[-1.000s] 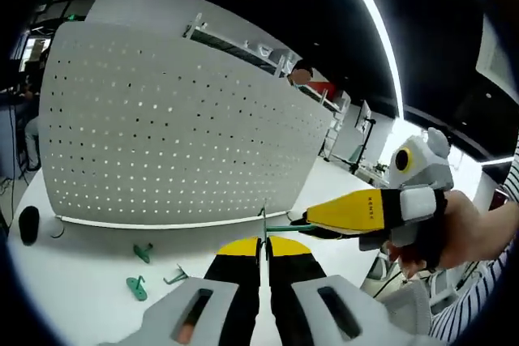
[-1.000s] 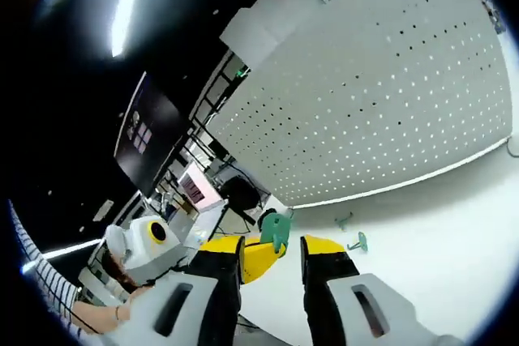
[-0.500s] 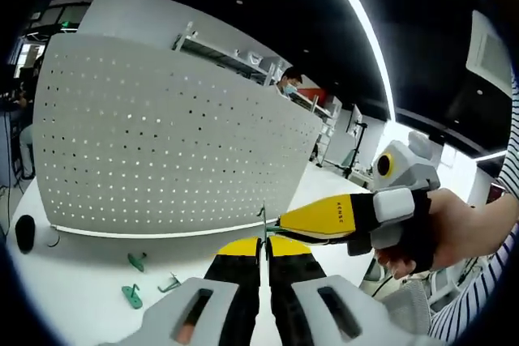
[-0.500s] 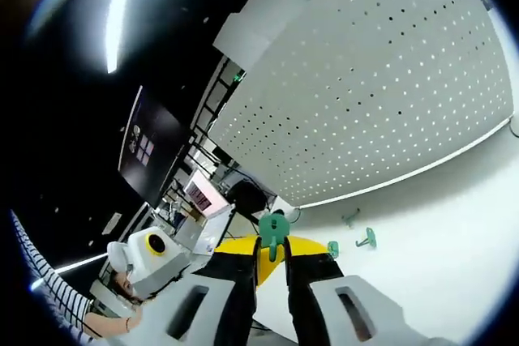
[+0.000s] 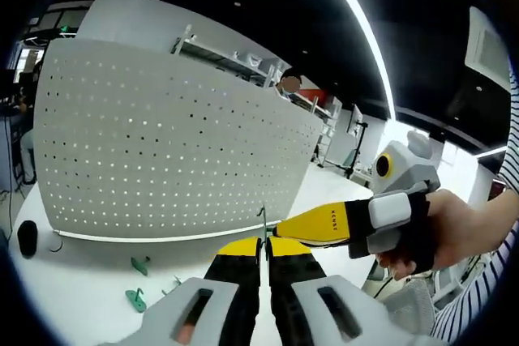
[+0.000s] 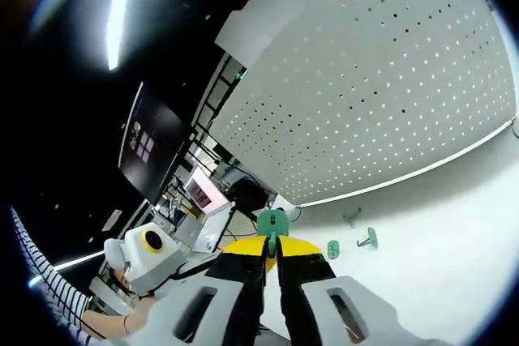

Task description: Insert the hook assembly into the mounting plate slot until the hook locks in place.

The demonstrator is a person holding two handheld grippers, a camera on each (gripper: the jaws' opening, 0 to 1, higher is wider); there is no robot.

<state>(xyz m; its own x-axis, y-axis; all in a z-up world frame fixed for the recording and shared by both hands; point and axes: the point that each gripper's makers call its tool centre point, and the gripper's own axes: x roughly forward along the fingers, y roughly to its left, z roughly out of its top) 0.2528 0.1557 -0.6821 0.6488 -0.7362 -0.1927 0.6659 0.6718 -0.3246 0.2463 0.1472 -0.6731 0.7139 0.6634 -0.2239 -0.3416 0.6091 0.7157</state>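
1. Left gripper: yellow-tipped fingers pressed together, clamped on a thin metal plate seen edge-on, sticking up from between the tips.
2. Right gripper: fingers closed down on a green hook piece; rounded green head with a hole standing just above the tips.
3. In the left gripper view, right gripper coming in from the right, yellow tip touching or just beside the plate (cannot tell which, contact point too small).
4. Hand wrapped around the right gripper's body, striped sleeve below it.
5. In the right gripper view, left gripper low at left with a hand behind it.
6. Both held parts up in the air above the white desk, in front of the pegboard.
7. On the desk: spare green hooks lying loose near the pegboard's lower edge, also seen from the other side; well apart from both grippers.
8. White perforated pegboard standing upright at the back of the desk, same board in the right gripper view.
9. Small dark object on the desk at far left (too blurred to identify).
10. Beyond: dark ceiling with a light strip, office furniture in the distance.
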